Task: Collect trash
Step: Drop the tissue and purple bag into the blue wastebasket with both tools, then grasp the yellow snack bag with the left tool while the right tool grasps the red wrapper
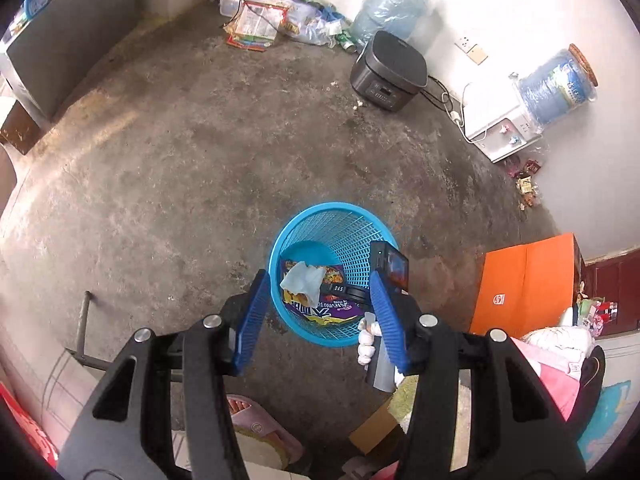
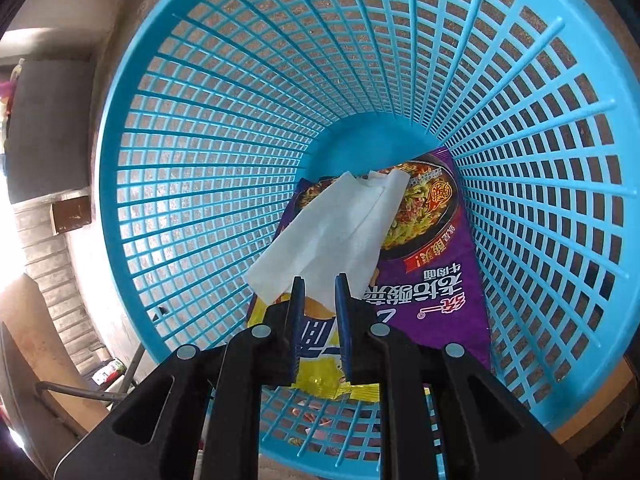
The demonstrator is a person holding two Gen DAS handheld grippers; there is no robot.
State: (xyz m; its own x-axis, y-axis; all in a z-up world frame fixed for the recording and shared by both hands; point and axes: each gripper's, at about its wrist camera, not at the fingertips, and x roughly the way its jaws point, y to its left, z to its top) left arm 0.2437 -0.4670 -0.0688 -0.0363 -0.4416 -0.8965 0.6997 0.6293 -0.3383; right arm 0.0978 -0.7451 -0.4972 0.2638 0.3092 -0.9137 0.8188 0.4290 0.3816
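Observation:
A blue mesh basket [image 1: 340,216] stands on the concrete floor. Inside it a white tissue [image 2: 336,232] lies on a purple and yellow noodle wrapper [image 2: 432,292]. My right gripper [image 2: 320,280] reaches down into the basket with its jaws a narrow gap apart. The tissue's near edge shows in that gap, and the pads do not press on it. In the left wrist view, the right tool's camera [image 1: 390,266] and a gloved hand [image 1: 366,340] sit at the basket's right rim. My left gripper [image 1: 318,276] hangs open above the basket with nothing between its fingers.
An orange box [image 1: 524,284] stands right of the basket. A dark cooker [image 1: 388,70], water jugs [image 1: 390,10] and a white dispenser [image 1: 504,132] line the far wall, with loose wrappers [image 1: 526,186] and a litter pile [image 1: 276,20]. A slipper [image 1: 256,424] lies near me.

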